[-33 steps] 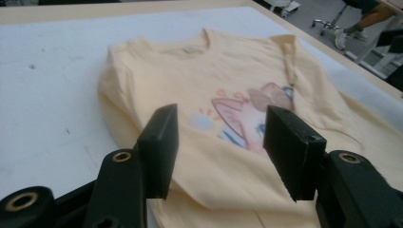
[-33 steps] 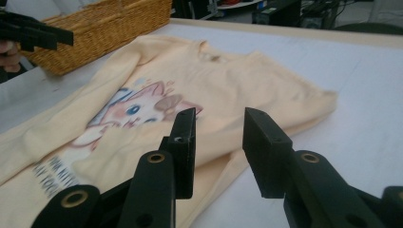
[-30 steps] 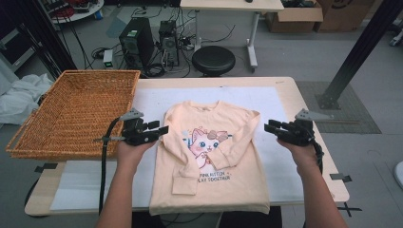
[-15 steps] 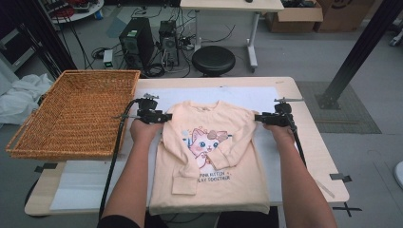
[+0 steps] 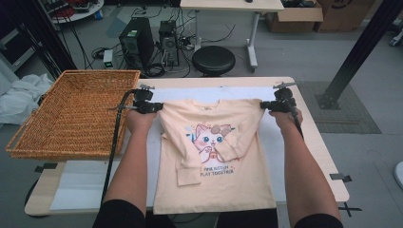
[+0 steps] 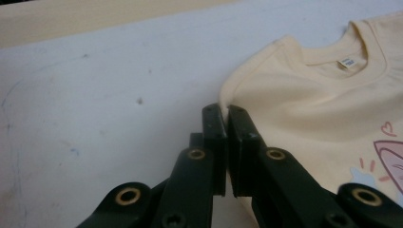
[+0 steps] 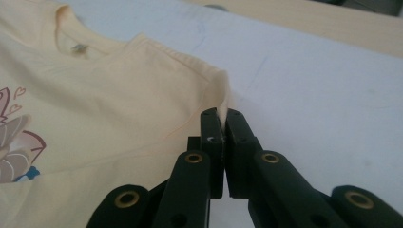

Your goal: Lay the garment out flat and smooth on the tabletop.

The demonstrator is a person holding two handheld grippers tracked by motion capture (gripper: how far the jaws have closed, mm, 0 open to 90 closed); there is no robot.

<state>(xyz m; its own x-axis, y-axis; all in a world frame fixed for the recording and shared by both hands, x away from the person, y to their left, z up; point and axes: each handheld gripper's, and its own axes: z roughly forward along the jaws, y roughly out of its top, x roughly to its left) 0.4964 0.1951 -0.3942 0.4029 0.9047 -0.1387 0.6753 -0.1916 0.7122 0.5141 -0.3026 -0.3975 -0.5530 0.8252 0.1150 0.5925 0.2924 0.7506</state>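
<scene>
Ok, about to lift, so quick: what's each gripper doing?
Left gripper: shut on the sweatshirt shoulder.
Right gripper: shut on its other shoulder.

The sweatshirt (image 5: 216,156) has both sleeves folded across its front, covering part of the cat print. In the left gripper view, the picture's edge at 3 o'clock cuts the print off. The neck label (image 6: 348,62) is too small to read. A wicker basket (image 5: 71,116) hides the surface (image 5: 313,142) at 9 o'clock.
</scene>
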